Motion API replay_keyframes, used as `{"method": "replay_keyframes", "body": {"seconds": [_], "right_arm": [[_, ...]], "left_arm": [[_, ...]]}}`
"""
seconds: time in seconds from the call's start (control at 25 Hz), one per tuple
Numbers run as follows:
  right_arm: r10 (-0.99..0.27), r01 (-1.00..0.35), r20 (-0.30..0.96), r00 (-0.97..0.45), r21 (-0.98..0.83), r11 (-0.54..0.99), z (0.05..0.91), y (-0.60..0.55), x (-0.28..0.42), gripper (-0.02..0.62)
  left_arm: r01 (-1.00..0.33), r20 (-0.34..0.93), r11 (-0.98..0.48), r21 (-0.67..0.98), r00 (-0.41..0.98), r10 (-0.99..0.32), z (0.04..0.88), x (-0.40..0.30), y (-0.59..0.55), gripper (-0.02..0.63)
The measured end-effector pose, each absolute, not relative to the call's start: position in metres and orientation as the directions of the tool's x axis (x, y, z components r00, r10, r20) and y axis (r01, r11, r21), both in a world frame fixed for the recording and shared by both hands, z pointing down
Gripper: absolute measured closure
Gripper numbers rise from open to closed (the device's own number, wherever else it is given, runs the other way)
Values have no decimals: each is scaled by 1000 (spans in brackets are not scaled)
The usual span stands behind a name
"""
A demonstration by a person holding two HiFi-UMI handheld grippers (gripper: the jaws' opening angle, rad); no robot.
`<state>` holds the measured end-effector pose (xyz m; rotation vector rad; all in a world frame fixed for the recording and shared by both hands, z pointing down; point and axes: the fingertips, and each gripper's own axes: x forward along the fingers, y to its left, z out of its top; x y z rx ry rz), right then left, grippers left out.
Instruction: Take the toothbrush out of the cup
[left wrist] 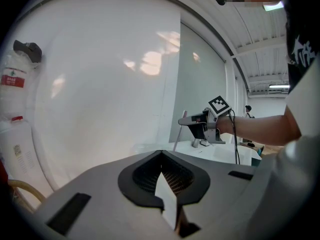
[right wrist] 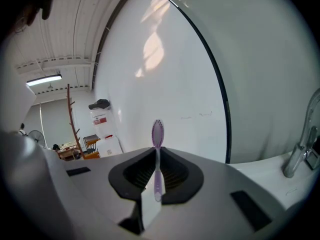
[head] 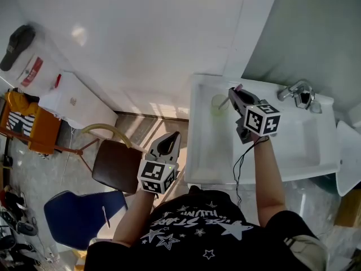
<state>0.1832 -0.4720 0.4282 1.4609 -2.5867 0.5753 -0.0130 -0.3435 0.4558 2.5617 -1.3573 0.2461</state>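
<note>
In the right gripper view a purple toothbrush (right wrist: 157,134) stands upright between the jaws of my right gripper (right wrist: 158,176), which is shut on its handle. From the head view, that right gripper (head: 233,95) hangs above the left rim of the white sink (head: 208,151). The toothbrush (head: 228,102) slants down toward a pale translucent cup (head: 218,107); whether its lower end is still inside is unclear. My left gripper (head: 169,141) hangs left of the sink with its jaws together and nothing in them. The left gripper view shows its jaws (left wrist: 162,181) shut and, beyond them, the right gripper (left wrist: 196,126) with the toothbrush (left wrist: 179,133).
A chrome faucet (head: 299,93) stands at the sink's far right. A brown chair seat (head: 115,165) and a blue seat (head: 76,216) stand on the floor below my left gripper. White containers (head: 67,97) line the wall at the left.
</note>
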Motion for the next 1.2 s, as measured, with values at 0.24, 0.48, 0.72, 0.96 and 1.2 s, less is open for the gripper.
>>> {"method": "replay_keyframes", "body": {"seconds": [0.24,0.48,0.72,0.96,1.2], "right_arm": [[-821,-857,263,-506,-264,443,418,-434,178,560],[-827,-869,283,-485,-265,419,425,-387,166,560],[-843,-889,305,-442,-273,367,434,-339,162,561],[-854,-904,328,-404,-286,318,450,-288,158,561],[-852,-919,365,-375,-268,290,469,-230,146,563]], "left_arm": [[-817,235,-562,130,576,-783,452,-25,-315,589],[-801,228,-581,143,598,-768,445,-37,-284,589],[-772,209,-620,142,635,-743,448,-44,-254,589],[-741,222,-650,170,671,-707,456,-47,-217,589],[-710,233,-680,182,703,-672,465,-56,-177,589]]}}
